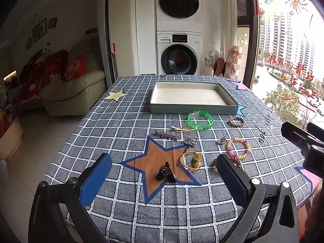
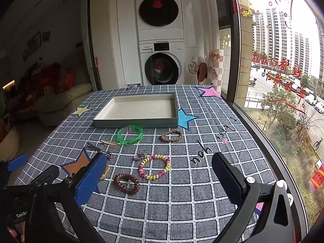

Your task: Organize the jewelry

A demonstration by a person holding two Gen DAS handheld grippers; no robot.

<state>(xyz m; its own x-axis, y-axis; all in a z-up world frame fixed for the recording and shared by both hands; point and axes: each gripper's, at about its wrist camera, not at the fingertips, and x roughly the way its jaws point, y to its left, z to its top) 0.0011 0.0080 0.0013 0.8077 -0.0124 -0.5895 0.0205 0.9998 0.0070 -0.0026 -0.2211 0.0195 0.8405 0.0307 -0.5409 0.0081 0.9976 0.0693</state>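
Both grippers, left [image 1: 164, 177] and right [image 2: 159, 179], hang spread wide and empty above the tablecloth [image 2: 182, 212]; jewelry like the green bangle [image 2: 130, 135] lies scattered before the bare tray [image 2: 135, 121], awaiting sorting.

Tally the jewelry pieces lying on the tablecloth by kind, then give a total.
Bracelets and hair ties: 5 (green, braided, pink-yellow, brown coil, yellow)
Hair clips: 3 (silver, gold, black)
Metal charms: 2 ()
Total: 10
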